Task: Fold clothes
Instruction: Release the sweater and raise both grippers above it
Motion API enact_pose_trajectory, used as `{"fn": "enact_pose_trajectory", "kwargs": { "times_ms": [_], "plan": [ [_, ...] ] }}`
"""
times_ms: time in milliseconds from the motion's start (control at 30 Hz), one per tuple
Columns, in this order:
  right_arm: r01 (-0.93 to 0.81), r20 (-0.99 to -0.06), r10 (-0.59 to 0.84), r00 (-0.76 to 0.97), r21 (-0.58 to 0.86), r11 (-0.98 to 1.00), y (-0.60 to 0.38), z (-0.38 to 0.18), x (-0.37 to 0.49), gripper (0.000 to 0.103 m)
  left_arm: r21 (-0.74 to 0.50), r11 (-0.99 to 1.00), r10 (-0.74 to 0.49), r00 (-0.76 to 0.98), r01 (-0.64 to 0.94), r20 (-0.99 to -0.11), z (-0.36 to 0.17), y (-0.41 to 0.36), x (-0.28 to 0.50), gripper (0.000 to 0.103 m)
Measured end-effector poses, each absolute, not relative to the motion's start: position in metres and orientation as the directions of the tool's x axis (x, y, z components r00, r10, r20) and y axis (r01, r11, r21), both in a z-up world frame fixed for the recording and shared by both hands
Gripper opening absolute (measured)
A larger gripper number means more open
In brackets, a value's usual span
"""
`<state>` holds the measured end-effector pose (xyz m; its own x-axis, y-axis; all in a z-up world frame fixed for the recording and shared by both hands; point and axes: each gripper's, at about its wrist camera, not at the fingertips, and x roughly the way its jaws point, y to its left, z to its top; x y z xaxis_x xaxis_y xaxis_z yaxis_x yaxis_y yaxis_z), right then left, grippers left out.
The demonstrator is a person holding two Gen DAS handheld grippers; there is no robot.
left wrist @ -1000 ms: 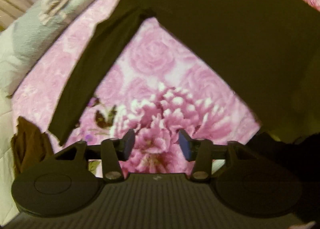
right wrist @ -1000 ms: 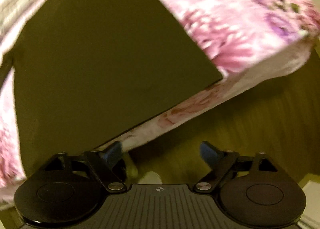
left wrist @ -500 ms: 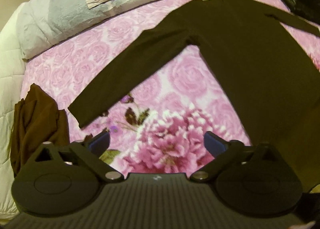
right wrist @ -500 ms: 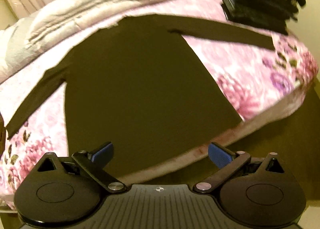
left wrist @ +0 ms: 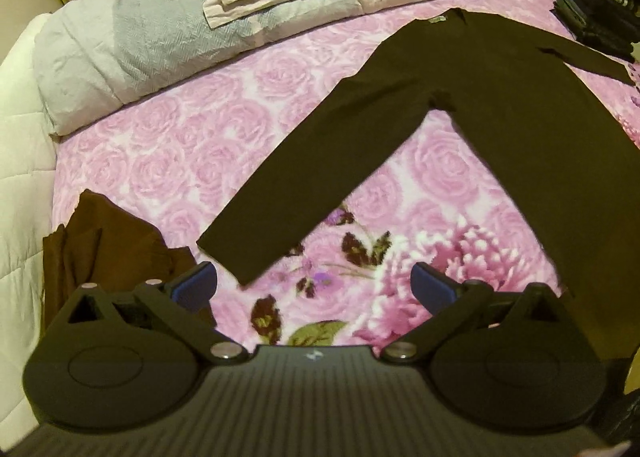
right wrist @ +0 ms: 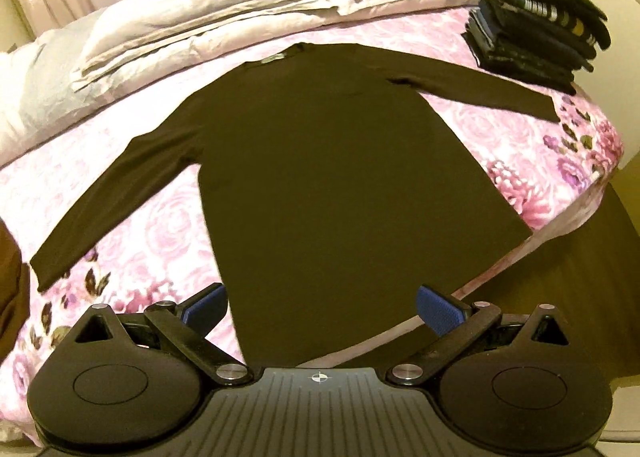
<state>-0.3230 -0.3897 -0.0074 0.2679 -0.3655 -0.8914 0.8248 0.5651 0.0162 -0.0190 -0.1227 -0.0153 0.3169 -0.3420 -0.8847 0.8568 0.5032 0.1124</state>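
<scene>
A dark long-sleeved shirt point(right wrist: 340, 177) lies flat on the pink floral bedspread point(right wrist: 136, 225), collar away from me, both sleeves spread out. In the left wrist view the shirt point(left wrist: 500, 105) fills the right side and its left sleeve point(left wrist: 304, 193) runs down toward me. My left gripper point(left wrist: 314, 287) is open and empty, raised above the bed just short of that sleeve's cuff. My right gripper point(right wrist: 322, 311) is open and empty, raised above the shirt's hem at the bed's near edge.
A crumpled brown garment point(left wrist: 100, 249) lies at the bed's left. A stack of folded dark clothes point(right wrist: 532, 37) sits at the far right corner. Folded pale blankets and pillows point(left wrist: 280, 5) line the far side. Wooden floor point(right wrist: 580, 277) lies right of the bed.
Both grippers have pulled back and up from the shirt, so the whole garment shows now. The left jaws have opened wide from a narrower gap.
</scene>
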Motion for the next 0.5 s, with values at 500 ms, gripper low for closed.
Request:
{"fn": "enact_pose_trajectory", "kwargs": {
  "times_ms": [500],
  "plan": [
    [0.77,-0.893,-0.349,0.285,-0.003,0.638,-0.373,0.0,-0.355,0.103,0.086,0.5,-0.373,0.304,0.862,-0.876,-0.012,-0.129,-0.088,0.102]
  ]
}}
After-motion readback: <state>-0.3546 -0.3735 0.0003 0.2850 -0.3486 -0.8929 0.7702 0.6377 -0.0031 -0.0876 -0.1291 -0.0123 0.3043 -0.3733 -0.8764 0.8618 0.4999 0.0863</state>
